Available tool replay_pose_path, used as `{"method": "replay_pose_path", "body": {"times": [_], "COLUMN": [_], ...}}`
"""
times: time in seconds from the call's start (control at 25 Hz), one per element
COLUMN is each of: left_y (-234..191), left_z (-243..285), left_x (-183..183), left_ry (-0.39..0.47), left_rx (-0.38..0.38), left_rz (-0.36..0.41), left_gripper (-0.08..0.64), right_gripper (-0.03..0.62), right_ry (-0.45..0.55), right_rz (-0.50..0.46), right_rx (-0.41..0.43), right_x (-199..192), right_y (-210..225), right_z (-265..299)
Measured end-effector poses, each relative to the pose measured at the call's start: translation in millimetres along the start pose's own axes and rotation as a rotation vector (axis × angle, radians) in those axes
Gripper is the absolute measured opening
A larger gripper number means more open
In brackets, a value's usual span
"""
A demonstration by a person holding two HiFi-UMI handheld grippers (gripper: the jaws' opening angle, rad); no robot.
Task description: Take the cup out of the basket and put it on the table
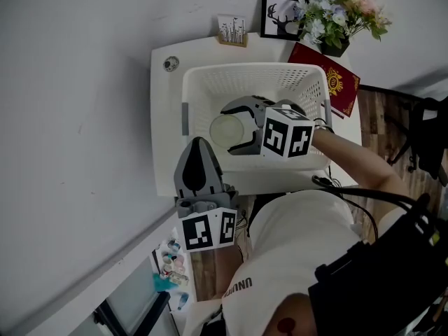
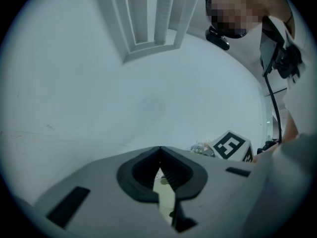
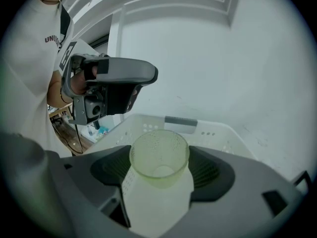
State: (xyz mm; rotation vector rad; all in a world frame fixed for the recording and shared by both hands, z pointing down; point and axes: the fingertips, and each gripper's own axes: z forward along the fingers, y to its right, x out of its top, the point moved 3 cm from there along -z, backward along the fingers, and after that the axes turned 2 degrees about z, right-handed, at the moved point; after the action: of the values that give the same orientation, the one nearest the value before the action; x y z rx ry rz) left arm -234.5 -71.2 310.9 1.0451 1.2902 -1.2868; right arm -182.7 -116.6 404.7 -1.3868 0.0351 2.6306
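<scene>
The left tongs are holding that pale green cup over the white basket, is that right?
No, the right tongs hold the pale green cup over the white basket, as the right gripper view shows; the left tongs are shut on nothing.

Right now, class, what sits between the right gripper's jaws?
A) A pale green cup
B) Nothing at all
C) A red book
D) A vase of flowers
A: the right gripper view shows the pale green cup gripped on both sides by the jaws of the right gripper, with the white basket just behind it.
</scene>
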Motion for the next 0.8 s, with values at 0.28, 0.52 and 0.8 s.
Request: {"method": "replay_pose_path", "body": {"times": [0.28,0.52,0.8], "left_y": [13.2,26.2,38.7], "left_z": [0.4,0.8,0.9], "left_x": [6.7,9.1,12.3], "left_ry": [0.021,0.032,0.047], "left_rx": [-0.01,-0.033,-0.042], "left_rz": [0.018,0.022,0.026], "left_gripper": [0.012,0.012,0.012], "right_gripper": [0.374,0.374,0.374], "right_ry": [0.073,0.146,0.193], "right_rz": [0.062,0.133,0.174], "right_rx": [-0.084,-0.151,-0.216], "right_x": [8.4,12.0,11.7], "right_y": [3.7,4.9,4.5], "right_z": [-25.5,-46.8,-70.0]}}
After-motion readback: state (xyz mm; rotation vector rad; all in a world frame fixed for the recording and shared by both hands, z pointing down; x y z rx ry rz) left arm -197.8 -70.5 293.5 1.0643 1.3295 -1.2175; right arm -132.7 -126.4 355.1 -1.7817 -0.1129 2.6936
